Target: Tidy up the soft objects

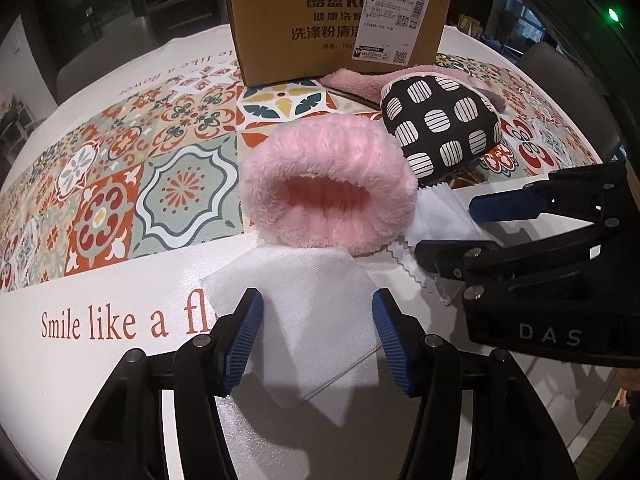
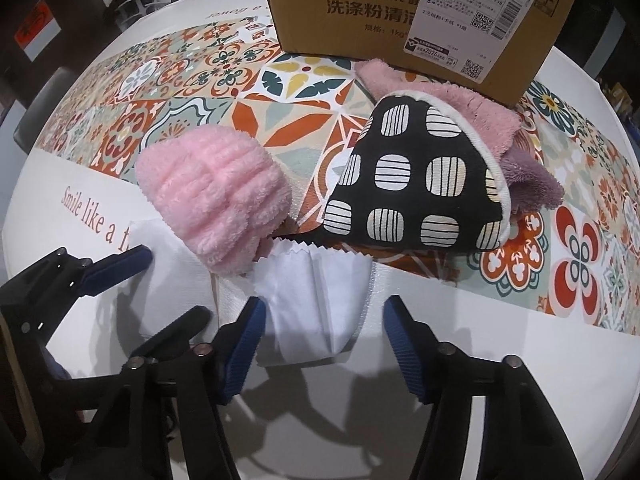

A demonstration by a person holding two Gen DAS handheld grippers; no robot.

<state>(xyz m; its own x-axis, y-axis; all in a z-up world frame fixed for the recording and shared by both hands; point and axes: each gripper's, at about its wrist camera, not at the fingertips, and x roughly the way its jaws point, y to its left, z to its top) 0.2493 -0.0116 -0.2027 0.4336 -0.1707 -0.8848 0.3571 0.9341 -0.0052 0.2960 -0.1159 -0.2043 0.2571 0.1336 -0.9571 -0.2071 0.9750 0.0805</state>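
Observation:
A flat white cloth [image 1: 296, 300] lies on the table between the fingers of my left gripper [image 1: 318, 340], which stands open just over it. A second white piece with a zigzag edge [image 2: 312, 292] sits puckered between the blue pads of my right gripper [image 2: 324, 340], also open; its right pad is clear of the fabric. Each gripper shows in the other's view: the right gripper [image 1: 452, 228] and the left gripper [image 2: 160, 292]. A fluffy pink band [image 1: 328, 184] [image 2: 216, 196] rests on the far edges of both white pieces.
A black pouch with striped white spots [image 2: 416, 184] lies behind, on a pink towel [image 2: 460, 100] and a purple cloth [image 2: 536, 184]. A cardboard box [image 1: 340, 20] stands at the back. A tile-patterned mat [image 1: 120, 168] covers the round white table [image 1: 80, 380].

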